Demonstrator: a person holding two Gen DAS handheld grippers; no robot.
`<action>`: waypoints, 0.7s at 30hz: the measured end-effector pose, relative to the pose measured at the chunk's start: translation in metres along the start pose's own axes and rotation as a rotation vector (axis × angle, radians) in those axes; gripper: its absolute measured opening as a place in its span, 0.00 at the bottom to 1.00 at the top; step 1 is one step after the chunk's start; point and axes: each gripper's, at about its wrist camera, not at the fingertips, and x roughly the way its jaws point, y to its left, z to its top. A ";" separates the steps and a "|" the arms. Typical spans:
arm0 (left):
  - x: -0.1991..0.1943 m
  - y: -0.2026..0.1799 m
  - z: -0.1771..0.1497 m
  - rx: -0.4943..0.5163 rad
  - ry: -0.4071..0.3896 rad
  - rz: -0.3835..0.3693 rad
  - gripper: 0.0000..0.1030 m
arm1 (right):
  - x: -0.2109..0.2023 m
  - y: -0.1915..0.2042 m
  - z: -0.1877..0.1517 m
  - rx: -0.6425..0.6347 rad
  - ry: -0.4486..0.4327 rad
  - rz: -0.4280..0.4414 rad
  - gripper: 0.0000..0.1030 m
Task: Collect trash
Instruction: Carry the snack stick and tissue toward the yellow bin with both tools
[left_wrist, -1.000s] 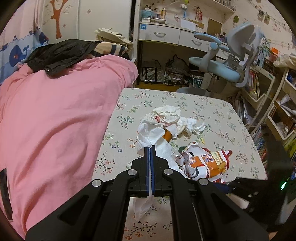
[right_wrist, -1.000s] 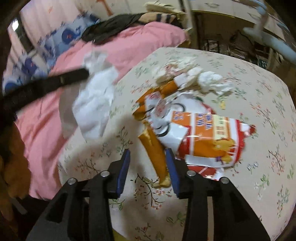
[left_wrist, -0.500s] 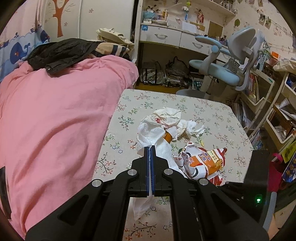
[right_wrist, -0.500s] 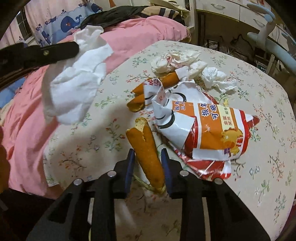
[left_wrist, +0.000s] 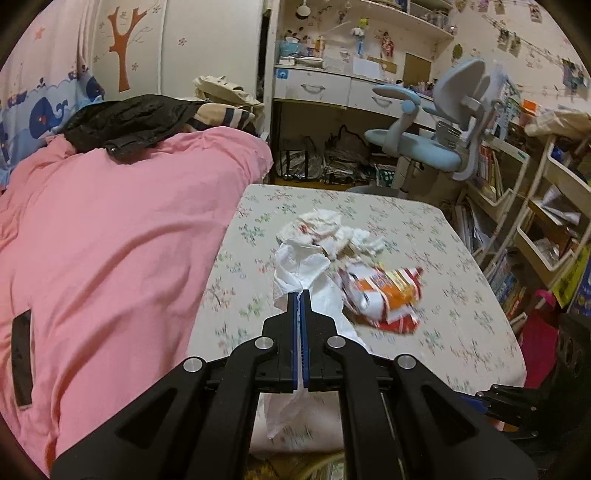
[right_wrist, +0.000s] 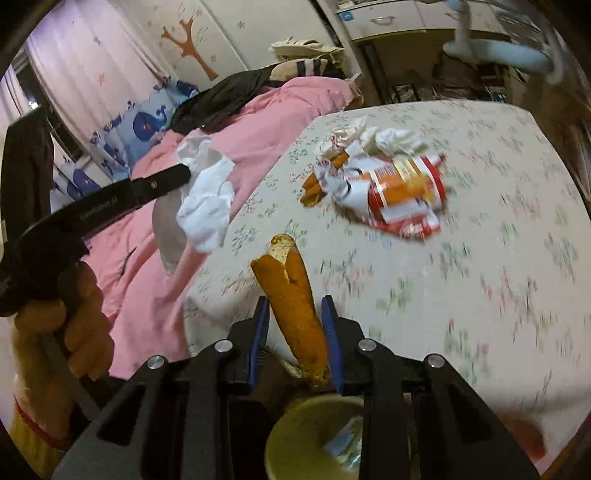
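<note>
My left gripper (left_wrist: 300, 295) is shut on a white tissue (left_wrist: 306, 273) and holds it above the table's near left edge; it also shows in the right wrist view (right_wrist: 207, 192). My right gripper (right_wrist: 295, 314) is shut on an orange peel strip (right_wrist: 295, 299), held off the table's front edge over a yellow bin (right_wrist: 314, 439). On the floral table (left_wrist: 443, 236) lie an orange-and-red snack bag (left_wrist: 384, 291), crumpled tissues (left_wrist: 328, 229) and more orange peel (right_wrist: 314, 184).
A pink-covered bed (left_wrist: 110, 240) with dark clothes (left_wrist: 125, 122) borders the table's left side. A blue desk chair (left_wrist: 443, 147) and desk stand beyond the table. Shelves with books (left_wrist: 535, 221) are at the right.
My right gripper closed on the orange peel, lifted it and pulled back off the table over the yellow bin. My left gripper drew back with the tissue.
</note>
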 end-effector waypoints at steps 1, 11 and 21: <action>-0.008 -0.005 -0.006 0.013 0.000 -0.003 0.02 | -0.004 0.000 -0.006 0.013 -0.003 0.005 0.28; -0.047 -0.033 -0.057 0.067 0.041 -0.029 0.02 | -0.019 0.002 -0.069 0.085 0.064 -0.018 0.29; -0.050 -0.052 -0.109 0.089 0.157 -0.040 0.02 | -0.026 -0.013 -0.102 0.171 0.093 -0.077 0.39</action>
